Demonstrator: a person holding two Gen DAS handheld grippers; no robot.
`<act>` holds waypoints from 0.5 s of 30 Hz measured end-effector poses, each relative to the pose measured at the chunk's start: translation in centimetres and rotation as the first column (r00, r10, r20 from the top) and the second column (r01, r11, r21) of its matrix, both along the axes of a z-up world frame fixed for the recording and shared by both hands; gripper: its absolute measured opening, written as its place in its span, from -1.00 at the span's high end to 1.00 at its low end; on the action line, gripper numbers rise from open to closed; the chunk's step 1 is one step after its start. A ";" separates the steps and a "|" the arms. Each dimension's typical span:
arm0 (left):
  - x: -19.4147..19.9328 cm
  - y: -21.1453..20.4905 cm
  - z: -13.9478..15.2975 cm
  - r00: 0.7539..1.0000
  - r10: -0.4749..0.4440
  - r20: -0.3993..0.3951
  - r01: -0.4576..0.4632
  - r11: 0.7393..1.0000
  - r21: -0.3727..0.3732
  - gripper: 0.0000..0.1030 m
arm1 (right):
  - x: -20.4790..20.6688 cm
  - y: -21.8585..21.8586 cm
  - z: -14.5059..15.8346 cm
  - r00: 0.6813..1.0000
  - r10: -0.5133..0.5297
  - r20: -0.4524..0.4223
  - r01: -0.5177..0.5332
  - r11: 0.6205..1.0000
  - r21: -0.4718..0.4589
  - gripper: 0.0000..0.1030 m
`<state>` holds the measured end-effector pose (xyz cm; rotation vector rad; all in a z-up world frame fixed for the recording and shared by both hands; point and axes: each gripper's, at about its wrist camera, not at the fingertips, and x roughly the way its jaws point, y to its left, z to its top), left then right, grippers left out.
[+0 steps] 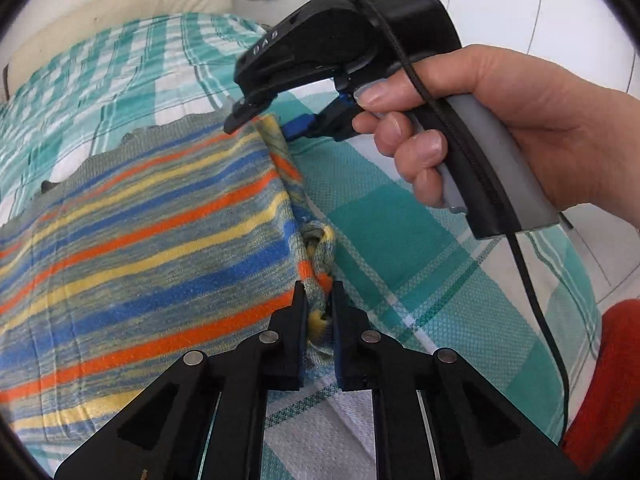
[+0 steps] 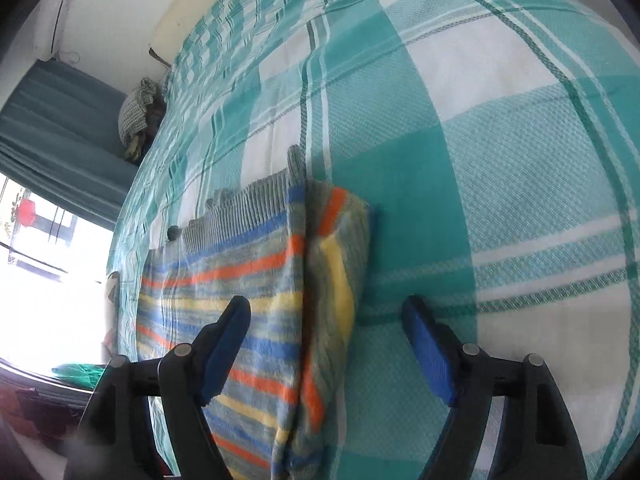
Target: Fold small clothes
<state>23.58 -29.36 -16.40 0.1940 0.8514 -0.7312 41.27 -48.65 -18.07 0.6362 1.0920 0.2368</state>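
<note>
A small knit sweater point(image 1: 152, 236) with orange, blue and yellow stripes lies on the green-and-white checked bedspread point(image 1: 400, 232). Its right edge is folded into a ridge. My left gripper point(image 1: 319, 300) is shut on that folded edge near the front. My right gripper point(image 1: 264, 120), held in a hand, hovers at the far end of the same edge. In the right wrist view my right gripper point(image 2: 326, 320) is open, its blue pads straddling the sweater's folded edge point(image 2: 332, 280) with nothing held.
A cream headboard point(image 1: 120, 0) and white wardrobe doors point(image 1: 520, 0) stand beyond the bed. In the right wrist view a window point(image 2: 40, 280), teal curtain point(image 2: 60, 120) and a bundled cloth point(image 2: 138, 112) lie at the left. A red sleeve point(image 1: 612, 380) shows at right.
</note>
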 end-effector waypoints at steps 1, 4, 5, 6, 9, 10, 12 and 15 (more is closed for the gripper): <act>0.0 1.3 0.6 1.000 0.026 -0.008 -0.026 0.999 -0.035 0.84 | 1.0 0.7 0.2 1.000 -0.004 0.002 0.004 1.000 0.017 0.89; 0.7 6.5 2.7 0.990 0.128 -0.058 -0.136 0.979 -0.151 0.84 | 2.1 3.6 2.7 0.999 0.017 0.035 -0.015 0.999 -0.052 0.85; 0.9 8.6 3.5 0.984 0.163 -0.077 -0.175 0.967 -0.186 0.84 | 2.2 5.2 4.1 0.996 0.055 0.065 -0.050 0.995 -0.084 0.85; 1.2 10.9 4.2 0.975 0.199 -0.095 -0.215 0.951 -0.221 0.84 | 2.1 7.1 5.6 0.990 0.101 0.100 -0.090 0.990 -0.109 0.85; 1.7 17.2 5.3 0.949 0.288 -0.131 -0.313 0.913 -0.260 0.84 | 2.2 13.2 9.2 0.964 0.200 0.176 -0.179 0.976 -0.127 0.85; 1.9 19.3 5.3 0.937 0.319 -0.144 -0.347 0.901 -0.259 0.84 | 2.6 15.6 9.9 0.956 0.228 0.185 -0.208 0.970 -0.123 0.85; 2.1 22.9 4.8 0.910 0.377 -0.170 -0.410 0.877 -0.250 0.84 | 3.4 20.3 10.4 0.937 0.294 0.190 -0.274 0.954 -0.123 0.85; 2.9 27.2 3.5 0.862 0.464 -0.204 -0.502 0.835 -0.225 0.84 | 4.7 27.5 9.4 0.911 0.378 0.166 -0.354 0.922 -0.156 0.85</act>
